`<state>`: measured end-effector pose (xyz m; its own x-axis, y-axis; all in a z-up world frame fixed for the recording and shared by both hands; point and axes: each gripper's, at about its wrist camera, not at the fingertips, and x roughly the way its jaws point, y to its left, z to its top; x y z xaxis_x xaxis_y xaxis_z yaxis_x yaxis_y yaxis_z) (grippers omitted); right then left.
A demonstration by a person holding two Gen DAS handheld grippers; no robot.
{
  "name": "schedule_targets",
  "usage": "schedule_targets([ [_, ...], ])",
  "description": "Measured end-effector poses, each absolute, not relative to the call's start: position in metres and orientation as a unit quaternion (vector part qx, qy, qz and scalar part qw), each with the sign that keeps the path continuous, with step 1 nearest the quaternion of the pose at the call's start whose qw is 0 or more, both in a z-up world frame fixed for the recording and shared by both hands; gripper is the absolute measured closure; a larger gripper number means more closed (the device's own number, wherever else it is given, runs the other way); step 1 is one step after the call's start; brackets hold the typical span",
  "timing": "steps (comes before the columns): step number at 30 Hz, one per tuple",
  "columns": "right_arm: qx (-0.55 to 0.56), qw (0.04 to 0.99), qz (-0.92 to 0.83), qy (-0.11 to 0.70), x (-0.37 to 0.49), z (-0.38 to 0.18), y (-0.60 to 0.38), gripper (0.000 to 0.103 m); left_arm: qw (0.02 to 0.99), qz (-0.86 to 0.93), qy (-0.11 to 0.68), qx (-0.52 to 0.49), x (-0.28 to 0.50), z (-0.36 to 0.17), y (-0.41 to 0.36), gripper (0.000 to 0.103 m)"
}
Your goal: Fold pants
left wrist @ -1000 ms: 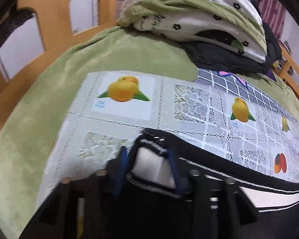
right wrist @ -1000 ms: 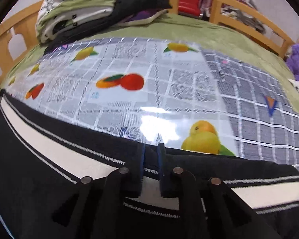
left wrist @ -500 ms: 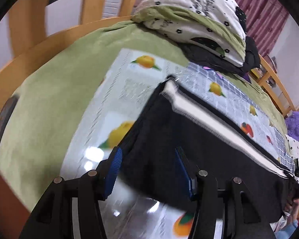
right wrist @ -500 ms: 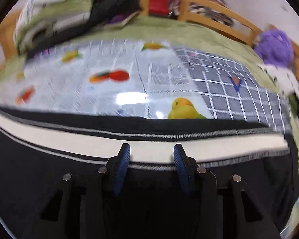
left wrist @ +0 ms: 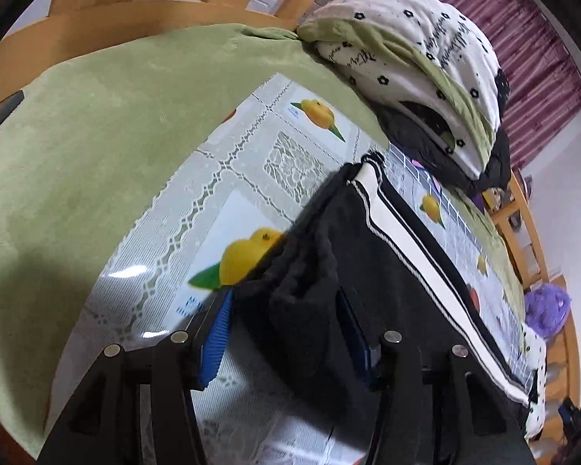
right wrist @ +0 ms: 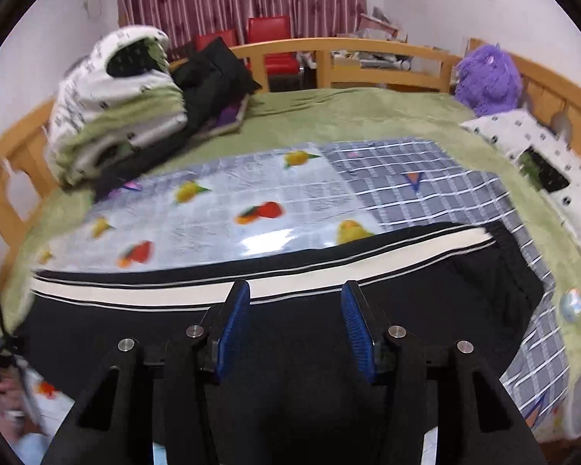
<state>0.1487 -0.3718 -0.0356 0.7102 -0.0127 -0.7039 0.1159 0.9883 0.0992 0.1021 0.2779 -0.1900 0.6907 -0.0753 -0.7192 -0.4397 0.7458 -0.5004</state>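
Black pants [left wrist: 387, 271] with a white side stripe [right wrist: 329, 267] lie lengthwise across a fruit-printed plastic mat [right wrist: 220, 201] on a bed. In the left wrist view my left gripper [left wrist: 286, 321] is at the near end of the pants; its jaws are closing, and a bunched fold of black cloth fills the gap and touches both blue pads. My right gripper [right wrist: 294, 325] hovers above the middle of the pants [right wrist: 426, 283], jaws open with nothing between the pads, the cloth flat below.
A pile of folded bedding [right wrist: 116, 108] and dark clothes sits at the mat's far left. A purple plush toy [right wrist: 488, 77] and a spotted pillow [right wrist: 538, 170] are at the right. A wooden bed rail [right wrist: 329, 50] surrounds the green blanket [left wrist: 97, 135].
My right gripper let go of the striped edge, opened and rose away from the pants. My left gripper released the hem, swung round to the pants' end and is closing on bunched cloth.
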Motion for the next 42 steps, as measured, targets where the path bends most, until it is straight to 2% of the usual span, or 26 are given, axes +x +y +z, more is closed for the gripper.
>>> schedule_targets([
  [1, 0.075, 0.922, -0.031, 0.38, 0.147, -0.032, -0.371, 0.054, 0.856, 0.109, 0.377, -0.337, 0.102, -0.188, 0.278, 0.071],
  [3, 0.097, 0.918, -0.026, 0.383, 0.141, -0.027, -0.364, 0.054, 0.863, 0.103, 0.379, -0.317, 0.105, -0.175, 0.274, 0.076],
  [8, 0.13, 0.904, -0.021, 0.407, 0.134, -0.041, -0.354, 0.054, 0.89, 0.1, 0.366, -0.252, 0.107, -0.122, 0.249, 0.077],
  [15, 0.157, 0.91, -0.009, 0.383, 0.125, -0.091, -0.375, 0.054, 0.932, 0.055, 0.339, -0.113, 0.118, -0.035, 0.134, 0.082],
  [19, 0.133, 0.905, -0.043, 0.401, 0.128, -0.121, -0.402, 0.054, 0.942, 0.012, 0.33, -0.054, 0.125, -0.014, 0.043, 0.083],
  [23, 0.123, 0.908, -0.096, 0.389, 0.115, -0.131, -0.443, 0.054, 0.941, -0.049, 0.336, -0.008, 0.135, -0.027, -0.066, 0.083],
  [29, 0.196, 0.897, -0.095, 0.385, 0.101, -0.142, -0.489, 0.054, 0.911, -0.135, 0.388, -0.027, 0.13, -0.104, -0.165, 0.083],
  [32, 0.166, 0.903, -0.087, 0.387, 0.1, -0.142, -0.483, 0.054, 0.88, -0.15, 0.451, -0.021, 0.125, -0.138, -0.185, 0.079],
  [34, 0.151, 0.906, -0.071, 0.39, 0.103, -0.142, -0.475, 0.054, 0.865, -0.162, 0.473, -0.029, 0.12, -0.141, -0.182, 0.079],
  [35, 0.145, 0.907, -0.063, 0.391, 0.105, -0.142, -0.471, 0.054, 0.867, -0.164, 0.469, -0.027, 0.115, -0.135, -0.178, 0.072],
  [36, 0.141, 0.907, -0.061, 0.392, 0.106, -0.143, -0.468, 0.054, 0.873, -0.159, 0.46, -0.021, 0.108, -0.125, -0.17, 0.054],
  [38, 0.131, 0.908, -0.054, 0.395, 0.109, -0.144, -0.46, 0.054, 0.89, -0.15, 0.43, -0.017, 0.097, -0.105, -0.15, 0.036],
  [42, 0.121, 0.906, -0.023, 0.404, 0.117, -0.142, -0.437, 0.054, 0.917, -0.098, 0.387, 0.013, 0.099, -0.073, -0.104, 0.032],
])
